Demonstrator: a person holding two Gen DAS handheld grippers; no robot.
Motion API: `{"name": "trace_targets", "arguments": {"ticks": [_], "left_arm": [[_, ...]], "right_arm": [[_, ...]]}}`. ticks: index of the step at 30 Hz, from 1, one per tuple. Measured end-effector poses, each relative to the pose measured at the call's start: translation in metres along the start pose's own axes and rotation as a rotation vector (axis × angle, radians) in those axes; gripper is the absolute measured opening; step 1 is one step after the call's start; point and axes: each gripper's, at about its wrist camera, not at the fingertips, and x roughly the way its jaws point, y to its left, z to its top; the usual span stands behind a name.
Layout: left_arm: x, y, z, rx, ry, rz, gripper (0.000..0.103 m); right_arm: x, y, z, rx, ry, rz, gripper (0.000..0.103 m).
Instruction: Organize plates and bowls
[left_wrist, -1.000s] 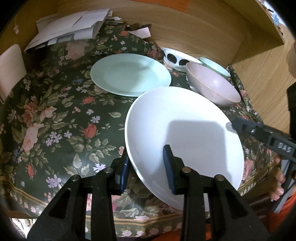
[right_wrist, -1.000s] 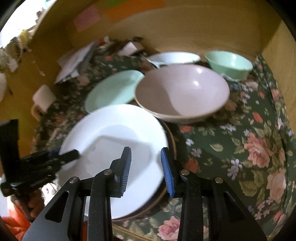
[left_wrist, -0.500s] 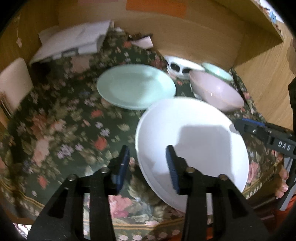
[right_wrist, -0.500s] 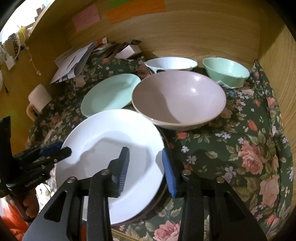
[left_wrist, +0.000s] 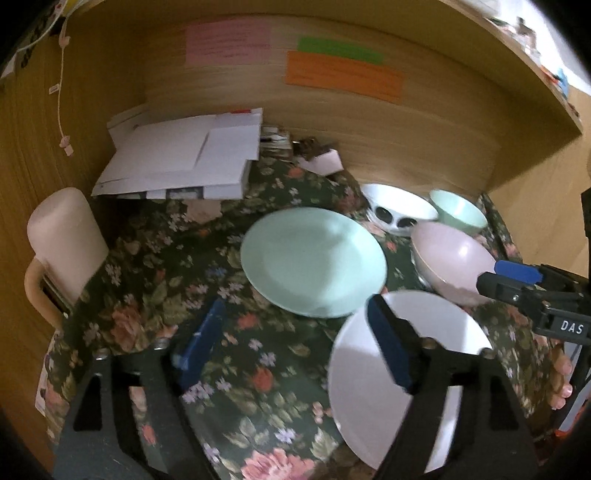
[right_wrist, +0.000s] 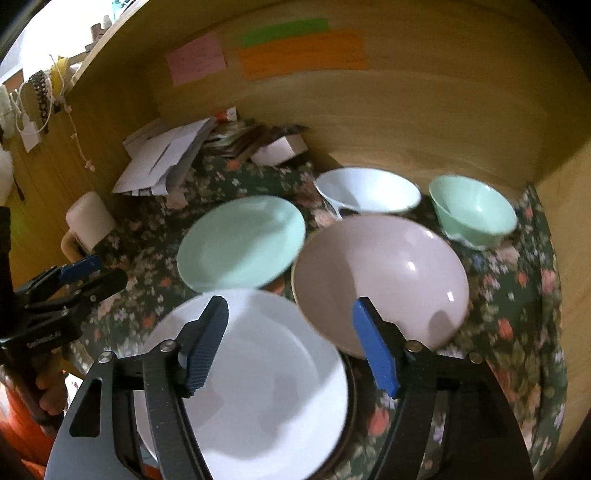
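Resting flat at the table's near edge, the white plate (right_wrist: 258, 373) was gripped by neither tool: the left gripper (left_wrist: 295, 343) and right gripper (right_wrist: 290, 345) were held spread wide above it, probably freed for the mint plate (left_wrist: 314, 260) beyond.

— What lies under everything?
— A dark floral tablecloth (left_wrist: 155, 280), inside a wooden alcove (right_wrist: 406, 122).

— On the back wall?
— Three paper notes: a pink note (left_wrist: 227, 41), a green strip (left_wrist: 340, 50), an orange note (left_wrist: 343, 76) just below the green.

— At the rear left?
— A stack of white papers (left_wrist: 177, 162), a small white box (right_wrist: 279, 150) beside it, clutter behind too blurred to name.

— Far left?
— A cream mug (left_wrist: 62, 236), handle forward. A white cord (left_wrist: 61, 92) hangs on the side wall.
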Motion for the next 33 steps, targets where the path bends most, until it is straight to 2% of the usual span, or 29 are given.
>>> {"name": "trace_targets", "arguments": {"ticks": [9, 20, 27, 29, 31, 33], "left_arm": [[0.029, 0.025, 0.028, -0.022, 0.010, 0.051, 0.089], [0.079, 0.042, 0.039, -0.009, 0.092, 0.061, 0.089], [0.109, 0.053, 0.038, -0.029, 0.172, 0.023, 0.089], [0.115, 0.056, 0.037, -0.039, 0.190, 0.010, 0.089], [0.120, 0.058, 0.036, -0.043, 0.206, -0.004, 0.088], [0.124, 0.058, 0.034, -0.044, 0.224, -0.017, 0.084]], "right_arm": [[0.035, 0.010, 0.038, -0.039, 0.023, 0.028, 0.067], [0.082, 0.009, 0.070, -0.074, 0.095, 0.030, 0.067], [0.134, 0.007, 0.087, -0.117, 0.205, 0.018, 0.067], [0.146, 0.006, 0.089, -0.123, 0.243, 0.017, 0.064], [0.161, 0.005, 0.091, -0.128, 0.293, 0.014, 0.052], [0.172, 0.004, 0.091, -0.128, 0.334, 0.021, 0.045]]}}
